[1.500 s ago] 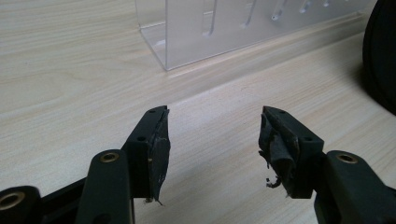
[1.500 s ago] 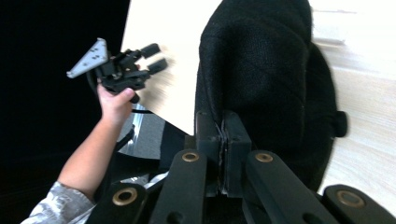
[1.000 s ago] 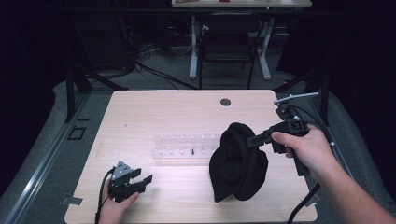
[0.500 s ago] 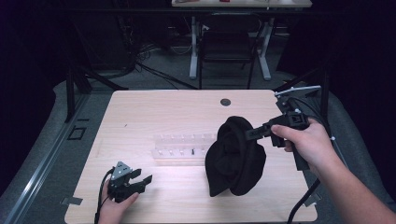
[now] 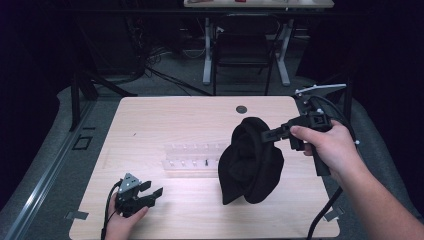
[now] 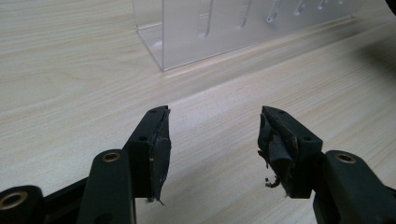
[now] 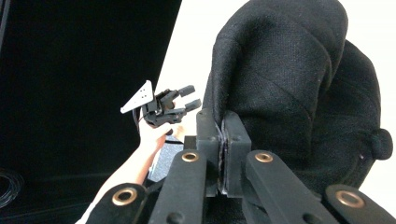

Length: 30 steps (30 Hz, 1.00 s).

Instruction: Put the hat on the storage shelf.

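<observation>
- At the left of the high view we see the left gripper [image 5: 150, 192] low over the near left of the table [image 5: 165, 120], its jaws apart with nothing between them; the hand [image 5: 120, 222] holding it is cut off by the bottom edge.
- In the left gripper view the worn pads [image 6: 161, 147] stand wide apart over bare wood, with the end of the clear plastic rack [image 6: 205, 32] beyond them; its far end runs out of frame.
- In the high view the rack [image 5: 192, 159] lies mid-table, and we can hardly make out its clear walls; its right end is hidden behind the black cap [image 5: 252, 160].
- The cap hangs from the right gripper [image 5: 266, 135], whose jaws are closed on a fold of its fabric; we cannot tell whether its lower edge touches the table.
- In the right gripper view the jaws pinch the cap [image 7: 289, 93] edge, and the left gripper [image 7: 180, 105] shows farther off.
- Compared with half a second ago, the cap sits slightly nearer the rack, and the left gripper has not moved.
</observation>
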{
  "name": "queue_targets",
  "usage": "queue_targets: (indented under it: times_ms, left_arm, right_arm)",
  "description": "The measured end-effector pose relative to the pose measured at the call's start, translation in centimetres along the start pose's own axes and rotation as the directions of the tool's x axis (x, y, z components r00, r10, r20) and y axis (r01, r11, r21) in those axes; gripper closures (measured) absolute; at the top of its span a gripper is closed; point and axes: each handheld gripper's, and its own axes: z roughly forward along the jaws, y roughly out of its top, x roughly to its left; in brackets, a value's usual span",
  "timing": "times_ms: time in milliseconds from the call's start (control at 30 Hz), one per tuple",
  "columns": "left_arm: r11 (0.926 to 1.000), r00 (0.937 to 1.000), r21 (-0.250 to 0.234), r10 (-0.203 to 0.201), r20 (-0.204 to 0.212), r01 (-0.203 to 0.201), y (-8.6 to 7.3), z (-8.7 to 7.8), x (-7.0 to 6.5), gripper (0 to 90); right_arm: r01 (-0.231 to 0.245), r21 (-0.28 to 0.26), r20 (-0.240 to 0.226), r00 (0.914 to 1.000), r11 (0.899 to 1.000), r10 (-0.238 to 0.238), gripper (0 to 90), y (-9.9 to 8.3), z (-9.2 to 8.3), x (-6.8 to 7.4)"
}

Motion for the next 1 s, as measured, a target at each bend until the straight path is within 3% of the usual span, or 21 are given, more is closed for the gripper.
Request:
queue_targets:
  times_ms: [433, 567, 1000]
  left_arm:
    - [1.0000, 1.0000, -0.003, -0.005, 0.006, 0.005, 0.0, 0.1, 0.0, 43.8]
    - [0.9998, 0.9999, 0.019, -0.005, 0.013, 0.005, 0.1, -0.1, 0.0, 43.9]
    - [1.0000, 0.9999, 0.002, -0.002, 0.010, 0.002, 0.1, -0.3, 0.3, 43.8]
  right_arm:
    - [0.005, -0.049, -0.031, 0.9995, 0.999, -0.006, 88.2, 1.7, -0.1, 1.0]
    - [0.004, -0.062, -0.036, 0.9993, 0.998, -0.006, 88.2, 2.3, 0.3, 1.2]
    - [-0.001, -0.089, -0.033, 0.9995, 0.996, -0.002, 88.1, 4.5, 2.0, 1.8]
